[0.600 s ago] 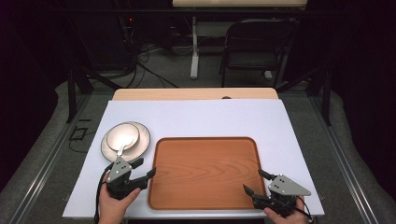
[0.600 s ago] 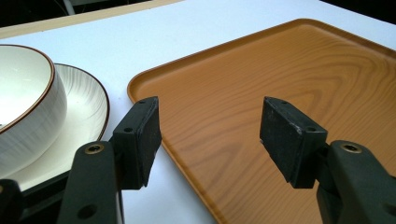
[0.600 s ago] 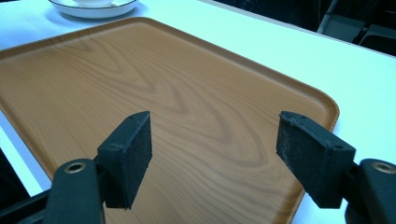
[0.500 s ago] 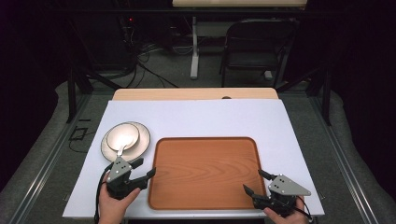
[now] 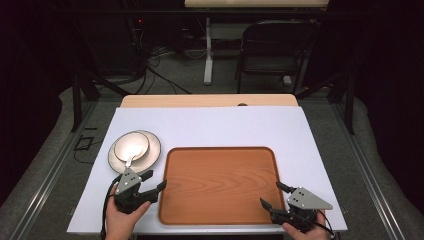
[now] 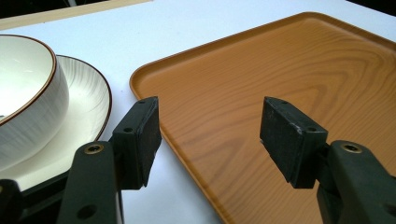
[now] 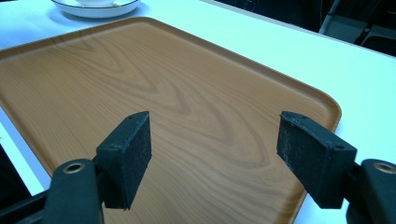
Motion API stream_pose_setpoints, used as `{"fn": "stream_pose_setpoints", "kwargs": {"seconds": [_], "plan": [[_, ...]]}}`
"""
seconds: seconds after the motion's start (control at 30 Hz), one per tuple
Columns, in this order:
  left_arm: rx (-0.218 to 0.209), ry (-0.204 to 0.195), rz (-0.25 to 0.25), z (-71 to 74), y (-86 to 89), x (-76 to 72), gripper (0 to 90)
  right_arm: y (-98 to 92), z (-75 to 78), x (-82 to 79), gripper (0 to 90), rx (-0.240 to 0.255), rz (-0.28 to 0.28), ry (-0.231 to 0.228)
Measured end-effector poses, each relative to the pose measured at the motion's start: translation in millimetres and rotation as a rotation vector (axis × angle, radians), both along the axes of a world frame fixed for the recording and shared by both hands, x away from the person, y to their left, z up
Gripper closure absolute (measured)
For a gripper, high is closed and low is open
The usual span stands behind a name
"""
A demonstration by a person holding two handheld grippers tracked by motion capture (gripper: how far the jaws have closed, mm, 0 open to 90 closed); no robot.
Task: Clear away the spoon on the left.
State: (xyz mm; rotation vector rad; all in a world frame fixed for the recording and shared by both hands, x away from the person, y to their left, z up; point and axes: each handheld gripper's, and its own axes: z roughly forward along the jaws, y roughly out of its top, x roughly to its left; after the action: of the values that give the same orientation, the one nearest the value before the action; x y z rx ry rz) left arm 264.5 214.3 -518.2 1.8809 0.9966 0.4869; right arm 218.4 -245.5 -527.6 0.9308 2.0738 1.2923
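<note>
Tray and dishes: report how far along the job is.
Done: nothing visibly. The wooden tray lies bare, and the bowl sits on its plate on the white table left of the tray. In hand: nothing; the left gripper and right gripper hover open at the tray's near corners. Left: probably lifting the dishes onto the tray.

Tray [image 5: 220,182] surface bare, free to pass over w/ either gripper. Only obstacle: bowl [image 5: 131,146] stacked on plate [image 5: 150,155], just left of tray's far-left corner, right ahead of left gripper [image 5: 154,181]. Wide free strip of white tabletop [image 5: 210,125] on far side; narrower free strip right of tray.
</note>
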Motion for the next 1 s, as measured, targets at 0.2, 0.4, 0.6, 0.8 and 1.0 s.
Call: {"fn": "stream_pose_setpoints", "kwargs": {"seconds": [0.2, 0.4, 0.6, 0.8, 1.0], "plan": [[-0.015, 0.036, 0.025, 0.9, 1.9, 2.6, 38.9, 0.6, -0.5, 0.5, 26.1, -0.002, 0.002, 0.005], [0.003, 0.07, 0.044, 6.0, 1.4, 8.2, 40.0, 0.3, -0.5, 0.5, 25.9, -0.002, 0.002, 0.006], [-0.004, 0.082, 0.049, 16.0, 1.2, 14.0, 40.9, 0.7, -0.7, 0.8, 26.0, -0.002, 0.002, 0.011], [-0.005, 0.095, 0.059, 27.4, 2.2, 20.2, 40.9, 0.5, -0.5, 0.6, 25.9, -0.001, 0.003, 0.01], [-0.011, 0.099, 0.069, 35.3, 4.3, 24.5, 40.8, 0.1, -0.1, 0.5, 26.0, 0.006, 0.005, 0.005]]}}
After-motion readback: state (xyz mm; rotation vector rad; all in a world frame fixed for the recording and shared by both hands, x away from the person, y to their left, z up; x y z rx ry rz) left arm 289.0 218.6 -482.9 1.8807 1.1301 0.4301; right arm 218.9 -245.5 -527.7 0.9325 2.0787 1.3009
